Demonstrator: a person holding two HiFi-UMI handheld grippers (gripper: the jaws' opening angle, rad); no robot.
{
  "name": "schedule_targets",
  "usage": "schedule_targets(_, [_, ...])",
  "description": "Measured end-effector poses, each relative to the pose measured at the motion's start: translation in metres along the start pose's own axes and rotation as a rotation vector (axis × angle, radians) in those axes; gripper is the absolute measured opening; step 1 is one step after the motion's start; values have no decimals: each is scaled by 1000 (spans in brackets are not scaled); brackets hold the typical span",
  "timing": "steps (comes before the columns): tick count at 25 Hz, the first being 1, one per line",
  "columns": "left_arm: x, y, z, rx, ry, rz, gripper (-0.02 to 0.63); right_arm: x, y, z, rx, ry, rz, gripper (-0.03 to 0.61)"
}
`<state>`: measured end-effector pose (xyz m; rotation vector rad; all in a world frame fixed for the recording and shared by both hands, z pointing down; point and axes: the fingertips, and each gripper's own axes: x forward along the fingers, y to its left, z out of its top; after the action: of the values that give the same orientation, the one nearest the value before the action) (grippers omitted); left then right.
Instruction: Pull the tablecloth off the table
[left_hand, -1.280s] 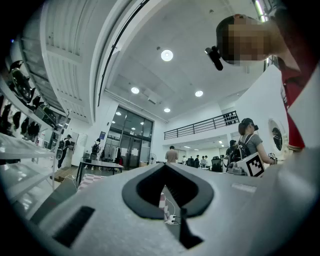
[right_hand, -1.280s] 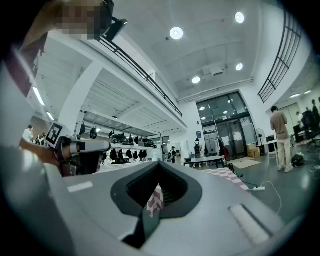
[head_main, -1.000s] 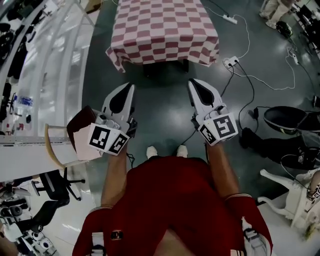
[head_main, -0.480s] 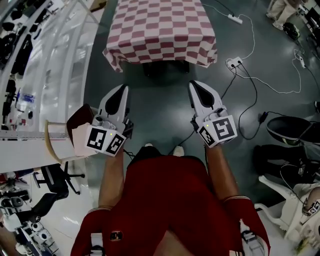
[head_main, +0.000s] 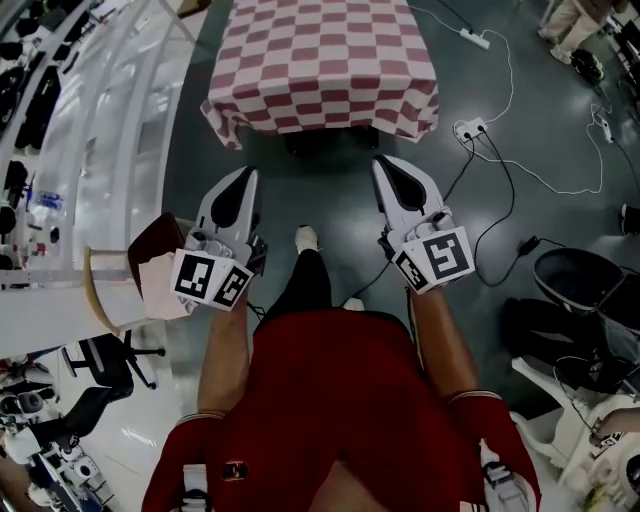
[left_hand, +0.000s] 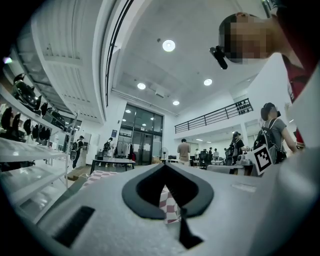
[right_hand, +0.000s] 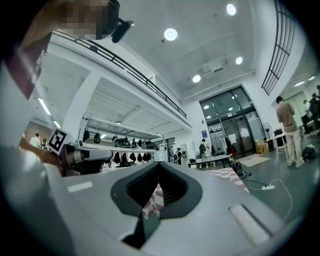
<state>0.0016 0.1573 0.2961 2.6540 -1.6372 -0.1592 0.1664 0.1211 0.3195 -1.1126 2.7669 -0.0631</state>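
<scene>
Dark, glossy floor (head_main: 330, 205) all round the table (head_main: 330, 138). Left of the table, long white shelving (head_main: 100, 130) carrying small dark items.

On the table itself, a red-and-white checked tablecloth (head_main: 322, 60), spread flat across the top and hanging over the near edge and both sides. Only a dark strip of the table's underside visible below the near hem.

On the near side of the table and well apart from it, a person in a red shirt (head_main: 340, 400). One leg stepped toward the table, with a white shoe (head_main: 307, 238) at its end.

Held out toward the table, side by side with a gap between them:
- left gripper (head_main: 247, 176), facing the near left corner of the table;
- right gripper (head_main: 384, 166), facing the near right corner.

Both clear of cloth and table.

Left jaws clenched together, tips meeting, nothing pinched. Through the spade-shaped opening behind the tips, only a far-off patch of the checked cloth. Right jaws likewise pressed together and empty, with the same distant cloth showing through the opening.

At the end of each gripper farthest from the table, a block with black-and-white square markers: left cube (head_main: 212, 279) and right cube (head_main: 434, 258).

Just off the table's near right corner, a small white socket block (head_main: 467, 127) on the floor, with thin cables (head_main: 520, 165) trailing away from the table.
</scene>
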Motion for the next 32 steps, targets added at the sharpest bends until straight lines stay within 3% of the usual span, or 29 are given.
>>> schedule_targets(7, [59, 69, -13, -28, -32, -52, 5, 73, -32, -15, -46, 42, -41, 14])
schedule_targets(20, [170, 242, -7, -67, -49, -148, 5, 253, -90, -33, -73, 87, -151, 14])
schedule_targets(32, [233, 319, -28, -68, -16, -134, 5, 327, -142, -53, -90, 130, -209, 14])
